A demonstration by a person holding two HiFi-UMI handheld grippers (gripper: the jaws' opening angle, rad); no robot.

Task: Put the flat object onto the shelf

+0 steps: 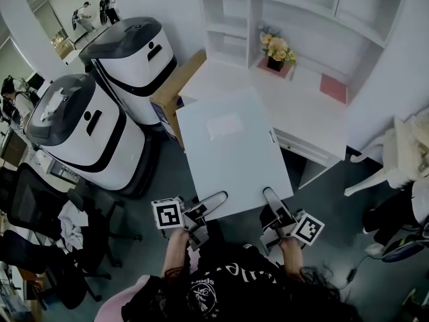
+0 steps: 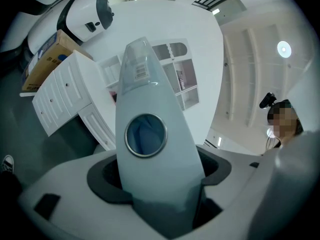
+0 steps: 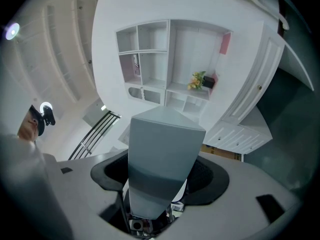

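Observation:
The flat object (image 1: 228,149) is a pale grey-blue file box, held level over the floor in front of the white shelf unit (image 1: 295,9) and its desk top (image 1: 305,113). In the head view my left gripper (image 1: 213,202) clamps its near left edge and my right gripper (image 1: 271,196) its near right edge. In the left gripper view the box's spine (image 2: 150,134), with a round ring hole, stands between the jaws of the left gripper (image 2: 160,179). The right gripper view shows a box corner (image 3: 162,149) wedged between the jaws of the right gripper (image 3: 160,176), with the shelf unit (image 3: 170,64) ahead.
A flower pot (image 1: 277,49) and a pink item (image 1: 333,87) sit on the desk top. Two large white-and-black machines (image 1: 87,133) (image 1: 134,52) and a cardboard box (image 1: 175,92) stand at the left. A white chair (image 1: 395,153) is at the right, office chairs (image 1: 40,206) far left.

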